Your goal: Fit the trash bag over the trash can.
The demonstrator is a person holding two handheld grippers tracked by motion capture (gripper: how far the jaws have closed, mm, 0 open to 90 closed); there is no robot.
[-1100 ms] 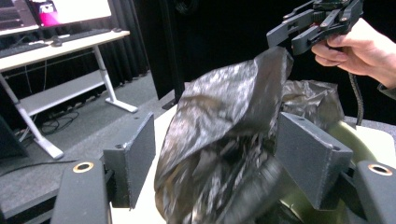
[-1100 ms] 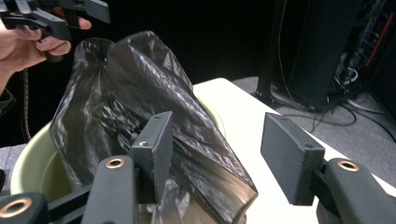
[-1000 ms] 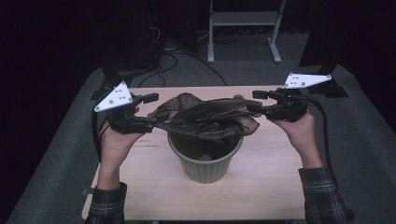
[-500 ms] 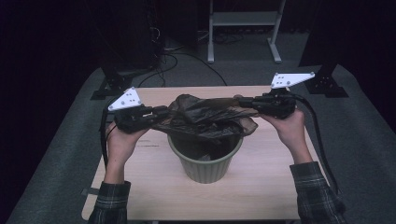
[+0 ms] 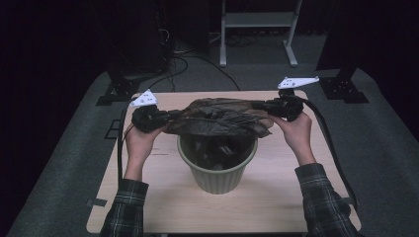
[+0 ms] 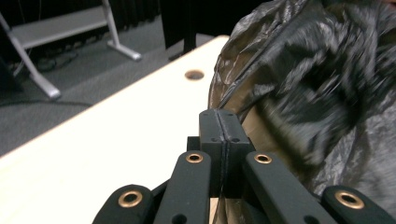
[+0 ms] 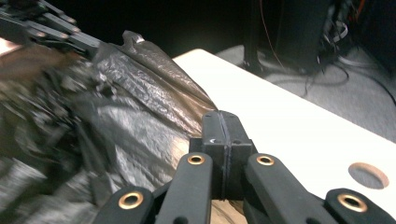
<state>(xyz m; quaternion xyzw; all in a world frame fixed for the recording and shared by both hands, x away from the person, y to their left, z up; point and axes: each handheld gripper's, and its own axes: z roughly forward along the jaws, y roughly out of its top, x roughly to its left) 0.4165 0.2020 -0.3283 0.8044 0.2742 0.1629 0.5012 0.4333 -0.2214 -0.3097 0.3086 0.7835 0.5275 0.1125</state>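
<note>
A black plastic bag (image 5: 217,118) is stretched between both grippers just above a green waste bin (image 5: 217,170) at the middle of the table. My left gripper (image 5: 165,117) is shut on the bag's left edge, its jaws pressed together (image 6: 224,135) with the crinkled bag (image 6: 317,84) to their right. My right gripper (image 5: 262,105) is shut on the bag's right edge; in the right gripper view the jaws (image 7: 226,140) pinch the bag (image 7: 116,116), which spreads away to the left. The bag's lower part hangs inside the bin.
The light wooden table (image 5: 148,197) has a round hole (image 7: 369,175) near its far edge. Cables (image 5: 336,148) trail from the grippers. A metal stand (image 5: 257,29) and dark equipment legs stand on the grey floor beyond the table.
Both grippers have moved with the bag, spreading it wider over the bin's mouth; the right gripper went farther from the person and the left came inward.
</note>
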